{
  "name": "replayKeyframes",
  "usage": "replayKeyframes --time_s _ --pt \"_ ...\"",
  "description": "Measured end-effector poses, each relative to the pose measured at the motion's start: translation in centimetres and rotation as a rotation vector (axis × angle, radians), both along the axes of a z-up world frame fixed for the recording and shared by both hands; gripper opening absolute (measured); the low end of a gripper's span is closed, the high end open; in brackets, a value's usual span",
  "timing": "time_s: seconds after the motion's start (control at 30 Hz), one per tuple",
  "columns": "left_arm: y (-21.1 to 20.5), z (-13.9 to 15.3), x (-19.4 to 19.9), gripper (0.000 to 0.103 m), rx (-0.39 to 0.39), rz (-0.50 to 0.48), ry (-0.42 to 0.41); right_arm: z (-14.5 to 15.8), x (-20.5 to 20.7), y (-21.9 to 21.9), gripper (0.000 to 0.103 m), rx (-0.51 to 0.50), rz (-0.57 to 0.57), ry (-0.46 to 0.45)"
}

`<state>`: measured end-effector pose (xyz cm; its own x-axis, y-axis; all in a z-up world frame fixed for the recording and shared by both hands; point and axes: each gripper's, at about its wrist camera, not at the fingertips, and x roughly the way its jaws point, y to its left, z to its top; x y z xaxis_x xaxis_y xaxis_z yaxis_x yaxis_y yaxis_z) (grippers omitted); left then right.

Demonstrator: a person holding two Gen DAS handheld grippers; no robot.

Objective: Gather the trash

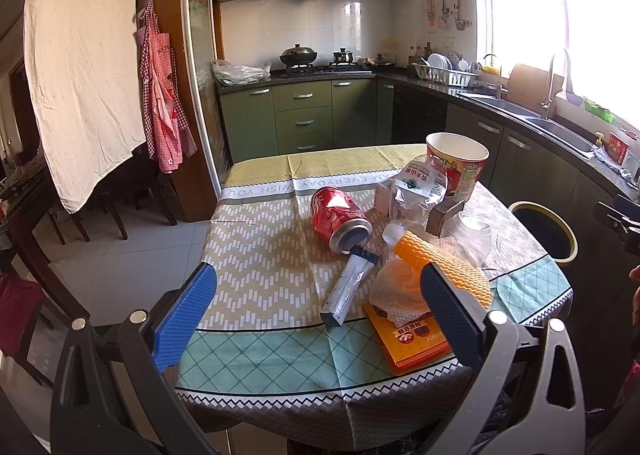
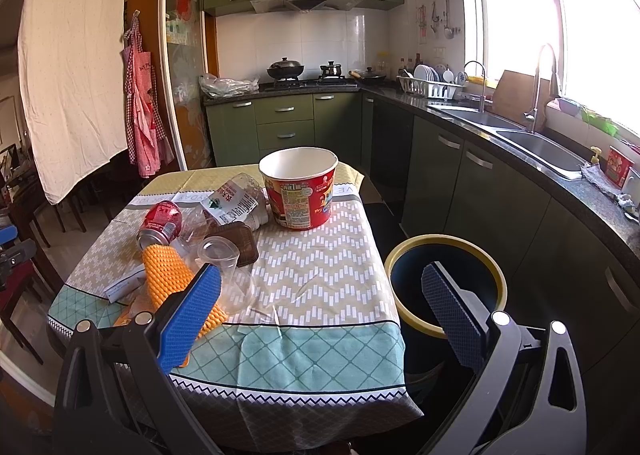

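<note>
Both claws, left and right, hang wide open, holding nothing. Trash sits piled on the surface beside the bin. The red can looks light, slick and dentable, so pinching mid-body seems safest.

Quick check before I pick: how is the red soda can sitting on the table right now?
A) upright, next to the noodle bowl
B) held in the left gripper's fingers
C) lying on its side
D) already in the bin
C: the red soda can lies on its side on the table, its end facing the camera, with no fingers on it.
</note>
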<state>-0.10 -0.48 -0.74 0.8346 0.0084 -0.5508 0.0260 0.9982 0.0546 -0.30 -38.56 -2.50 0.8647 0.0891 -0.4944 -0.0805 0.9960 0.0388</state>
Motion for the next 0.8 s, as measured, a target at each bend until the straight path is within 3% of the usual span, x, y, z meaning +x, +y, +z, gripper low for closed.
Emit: replayKeyframes --time_s 0.23,0.47,0.57,0.67,0.8 --pt "0.2 -0.3 2.0 0.097 0.023 0.002 0.061 0.0 2.0 -0.9 0.099 -0.001 0.034 0.062" --pt "1.0 -0.4 7.1 0.097 0.074 -0.001 0.184 1.6 7.9 -2.5 0.099 -0.009 0.09 0.183" --pt "1.2 -0.9 10.4 0.085 0.078 0.012 0.271 2.3 11.0 -2.5 0.099 -0.018 0.117 0.232" --pt "1.2 -1.7 14.0 0.077 0.024 -0.005 0.376 3.0 13.9 -1.8 0.099 -0.045 0.129 0.271" --pt "0.3 -2.8 18.8 0.076 -0.048 -0.02 0.502 3.7 18.1 -0.9 0.099 -0.021 0.18 0.354"
